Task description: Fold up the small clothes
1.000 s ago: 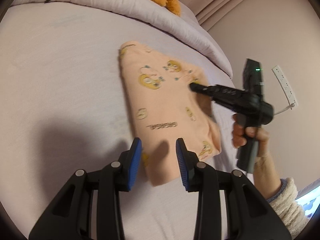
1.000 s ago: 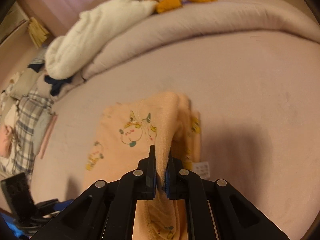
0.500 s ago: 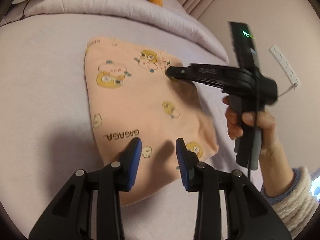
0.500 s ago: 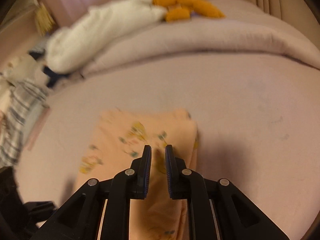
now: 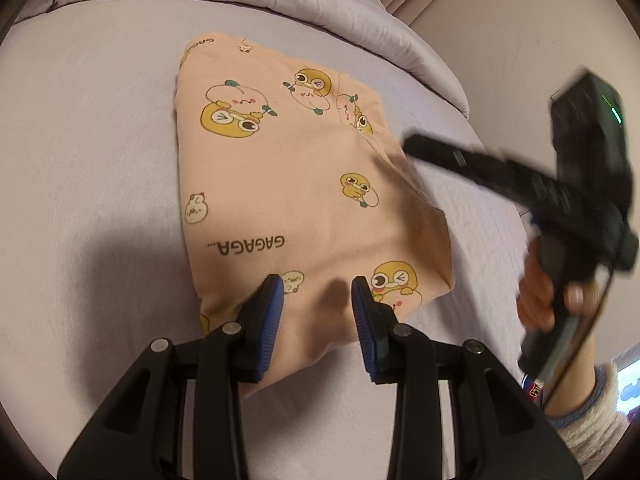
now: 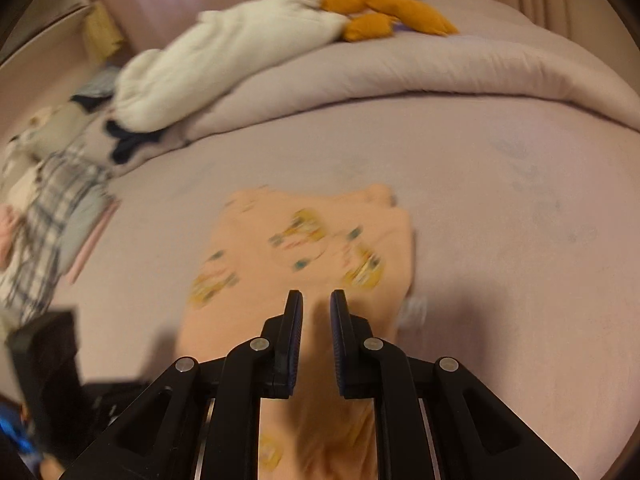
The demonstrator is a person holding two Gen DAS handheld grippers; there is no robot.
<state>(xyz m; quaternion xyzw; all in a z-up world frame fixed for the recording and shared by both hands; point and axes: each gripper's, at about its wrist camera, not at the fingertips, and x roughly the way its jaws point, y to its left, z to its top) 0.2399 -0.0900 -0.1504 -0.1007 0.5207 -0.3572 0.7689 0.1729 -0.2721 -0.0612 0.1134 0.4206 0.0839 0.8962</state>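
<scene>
On bed (image 5: 100,152), folded garment (image 5: 288,184), seemingly free.

I'm in a home bedroom, over a bed (image 6: 500,208) with a mauve sheet, a rolled duvet (image 6: 400,76), a white plush toy (image 6: 248,48) (orange feet) and loose clothes heaped (image 6: 48,200) at one side.

Both grippers (image 5: 318,300) (image 6: 316,312) were black with ribbed blue pads (image 5: 272,312), silver screws behind the jaws, and a fuzzy cream sleeve (image 5: 588,420).
</scene>
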